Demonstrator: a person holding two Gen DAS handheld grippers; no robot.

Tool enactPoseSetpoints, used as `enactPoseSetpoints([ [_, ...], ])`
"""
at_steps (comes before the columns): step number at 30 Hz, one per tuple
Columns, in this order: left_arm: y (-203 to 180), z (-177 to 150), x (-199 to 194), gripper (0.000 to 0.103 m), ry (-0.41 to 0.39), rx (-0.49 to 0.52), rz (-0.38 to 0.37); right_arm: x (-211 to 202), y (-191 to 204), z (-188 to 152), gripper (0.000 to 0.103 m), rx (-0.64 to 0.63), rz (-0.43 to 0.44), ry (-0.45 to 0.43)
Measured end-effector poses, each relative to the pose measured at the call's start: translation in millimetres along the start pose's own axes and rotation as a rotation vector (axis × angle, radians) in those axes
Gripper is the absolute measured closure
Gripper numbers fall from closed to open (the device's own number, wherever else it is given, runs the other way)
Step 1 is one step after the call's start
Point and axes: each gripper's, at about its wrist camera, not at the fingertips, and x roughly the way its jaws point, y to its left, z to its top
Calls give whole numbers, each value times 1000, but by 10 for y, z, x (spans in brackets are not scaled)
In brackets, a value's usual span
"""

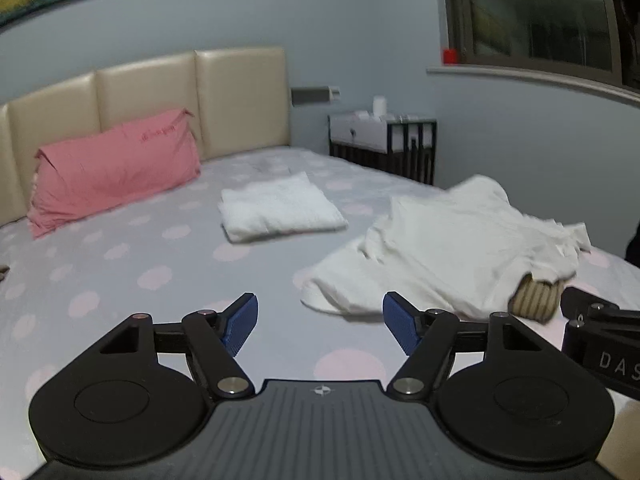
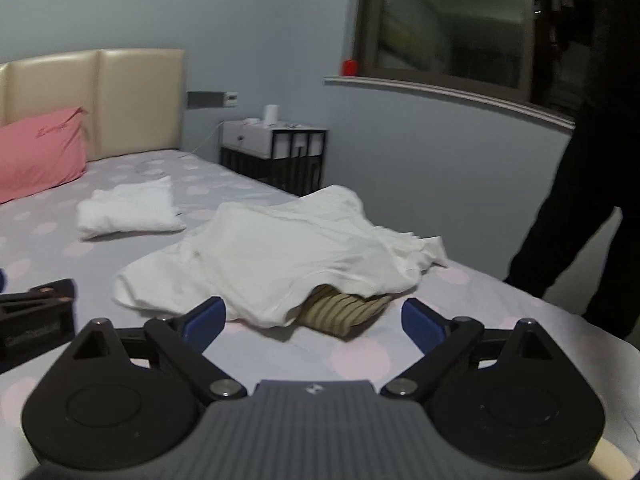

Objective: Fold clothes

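**Q:** Describe the surface and the room.

**A:** I work over a bed covered by a grey sheet with pale pink dots (image 1: 132,248). A beige padded headboard in leather-like panels (image 1: 152,100) stands at its far end against a blue-grey wall. A pink pillow (image 1: 112,172) leans on the headboard. Beside the bed stands a black-framed nightstand with a white drawer (image 2: 276,148). A dark-framed window (image 2: 452,28) sits above a pale sill, with a small red object (image 2: 349,67) on it. A person in dark clothing (image 2: 588,184) stands at the bed's right edge.

**Q:** Where are the clothes?

**A:** A crumpled white cloth garment (image 2: 272,256) lies unfolded on the sheet, directly ahead of my right tongs (image 2: 314,320). It partly covers a tan striped ribbed fabric item (image 2: 344,310), which shows at its near edge. A neatly folded white textured garment (image 1: 280,208) rests further back, between the pillow and the crumpled garment, apart from both.

**Q:** State of the tongs?

**A:** My left tongs (image 1: 320,324) are spread wide, blue ridged pads (image 1: 242,326) empty, above bare sheet. My right tongs are likewise spread and hold nothing.

**Q:** Any legible writing?

**A:** The letters "DAS" appear on the right tool's black body in the left view. The pillow's embroidered script is too blurred to read.
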Motion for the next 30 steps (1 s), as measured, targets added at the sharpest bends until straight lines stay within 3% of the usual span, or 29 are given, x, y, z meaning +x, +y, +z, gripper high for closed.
enactPoseSetpoints([
  [6, -1, 9, -86, 34, -53, -49, -39, 34, -55, -12, 8, 41, 49, 26],
  [9, -51, 32, -68, 41, -16, 1, -44, 12, -55, -19, 8, 47, 45, 18],
  [16, -84, -2, -37, 41, 8, 7, -96, 3, -30, -22, 8, 60, 37, 17],
  [22, -126, 28, -20, 41, 36, 27, -94, -12, -16, -10, 8, 46, 13, 12],
  [30, -129, 2, -89, 41, -37, 15, -80, 0, -5, 16, 8, 42, 5, 16],
])
